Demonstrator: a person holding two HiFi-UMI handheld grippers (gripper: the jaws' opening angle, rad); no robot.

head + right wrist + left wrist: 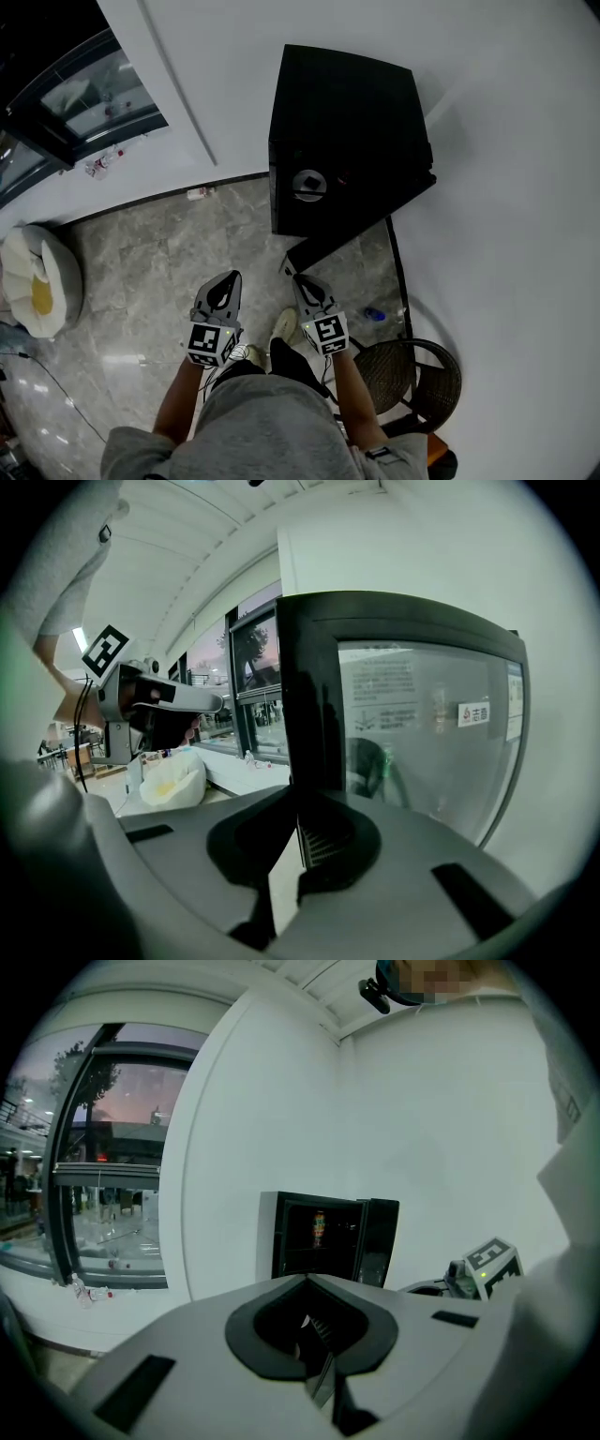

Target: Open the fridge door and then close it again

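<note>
White walls (pixel 487 112) and a grey marble floor (pixel 141 253) frame the corner you are facing. The squat black fridge (pixel 342 122) stands against the wall there. Its dark-framed glass door (pixel 361 220) is swung well out from the cabinet toward your right, so the shelves are exposed (the left gripper view looks straight into the dark interior).

A round dark wicker chair (pixel 412 375) sits by your right leg, just beyond the door's swing.

Your right gripper (pixel 302 283) is at the door's free edge. In the right gripper view its fingers are drawn in on that black frame, which fills the narrow gap between their tips, so I judge you have the edge pinched. Your left gripper (pixel 228 278) hangs over bare floor, apart from the fridge, with its fingers pressed fully together and nothing between them.

As for progress, I judge the opening half is done, or close to it, since the door already stands at a wide angle. One still moment cannot tell you which way the door is swinging. What is left is to bring it back flush against the cabinet front, then let go.
</note>
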